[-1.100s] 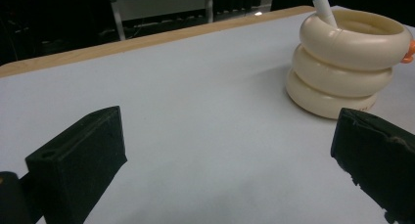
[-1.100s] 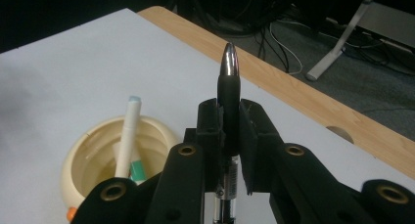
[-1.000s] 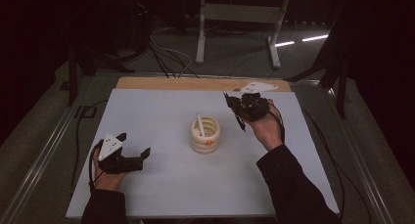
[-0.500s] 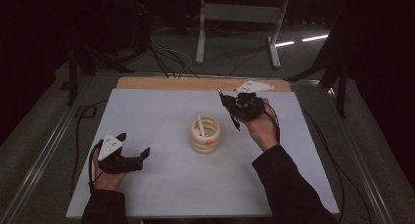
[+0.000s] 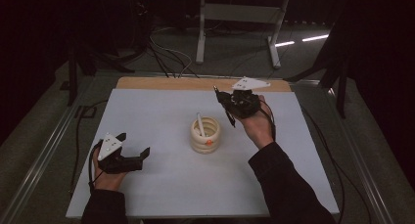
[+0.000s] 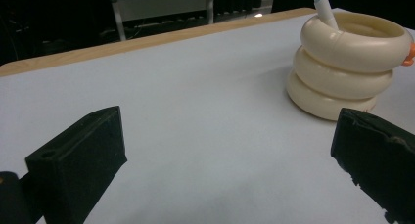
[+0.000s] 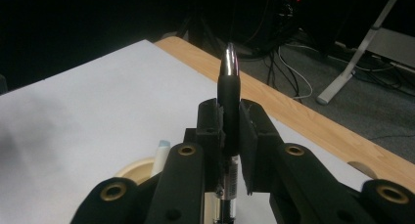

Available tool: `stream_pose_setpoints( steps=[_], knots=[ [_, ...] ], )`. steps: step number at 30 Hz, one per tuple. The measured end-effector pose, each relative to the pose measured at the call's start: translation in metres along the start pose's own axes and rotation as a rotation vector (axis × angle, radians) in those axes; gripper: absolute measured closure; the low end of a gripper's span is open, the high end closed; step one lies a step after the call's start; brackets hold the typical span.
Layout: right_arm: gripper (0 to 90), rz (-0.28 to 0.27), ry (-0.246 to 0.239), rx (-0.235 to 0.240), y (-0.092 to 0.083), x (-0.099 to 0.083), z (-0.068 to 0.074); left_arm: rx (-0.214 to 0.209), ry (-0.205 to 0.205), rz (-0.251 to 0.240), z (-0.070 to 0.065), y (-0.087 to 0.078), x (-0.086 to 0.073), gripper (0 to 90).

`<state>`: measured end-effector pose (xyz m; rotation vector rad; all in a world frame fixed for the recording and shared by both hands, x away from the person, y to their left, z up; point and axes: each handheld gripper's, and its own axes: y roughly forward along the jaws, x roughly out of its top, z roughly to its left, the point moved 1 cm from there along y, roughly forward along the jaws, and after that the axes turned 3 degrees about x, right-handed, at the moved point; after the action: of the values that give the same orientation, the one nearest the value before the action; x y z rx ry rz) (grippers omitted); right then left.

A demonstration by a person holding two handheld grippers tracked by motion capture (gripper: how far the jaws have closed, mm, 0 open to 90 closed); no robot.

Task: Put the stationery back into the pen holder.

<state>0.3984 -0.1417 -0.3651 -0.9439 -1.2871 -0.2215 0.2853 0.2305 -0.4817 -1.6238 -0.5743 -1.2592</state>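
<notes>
I am seeing the right hand-held gripper (image 5: pixel 229 102) raised above the far right part of the bench (image 5: pixel 161 185), its jaws pinching a pen (image 5: pixel 226 109). The pen is sitting crosswise between the jaws, sticking out on both sides. The cream ringed holder (image 5: pixel 205 135) is standing near mid-bench, just to the near left of that gripper, with a white pen (image 5: pixel 200 124) leaning inside it.

The left hand-held gripper (image 5: pixel 139 155) is resting low at the near left, jaws spread wide and holding nothing, well apart from the holder.

The right gripper view is showing the pen's (image 7: pixel 229 94) silver tip and black grip, and printing on its barrel. The left gripper view is showing the holder's (image 6: pixel 350 62) three stacked rings and an orange spot at its side.
</notes>
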Motion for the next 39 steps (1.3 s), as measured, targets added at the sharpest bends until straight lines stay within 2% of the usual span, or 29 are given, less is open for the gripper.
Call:
stream_pose_setpoints(
  steps=[18, 27, 35, 39],
  knots=[
    [80.4, -0.033, -0.003, 0.01, 0.008, 0.005, 0.0, 0.001, -0.001, 0.002, 0.001, 0.0, -0.001, 0.2],
    [80.3, -0.062, -0.017, 0.022, 0.014, 0.011, 0.008, 0.002, 0.0, 0.004, 0.0, 0.0, -0.001, 0.2],
    [80.3, -0.048, -0.047, 0.028, 0.023, 0.01, 0.015, 0.002, -0.001, 0.002, 0.001, 0.0, -0.001, 0.2],
    [80.3, -0.049, -0.035, 0.035, 0.028, 0.007, 0.018, 0.002, 0.0, 0.004, 0.001, 0.0, -0.001, 0.2]
  ],
)
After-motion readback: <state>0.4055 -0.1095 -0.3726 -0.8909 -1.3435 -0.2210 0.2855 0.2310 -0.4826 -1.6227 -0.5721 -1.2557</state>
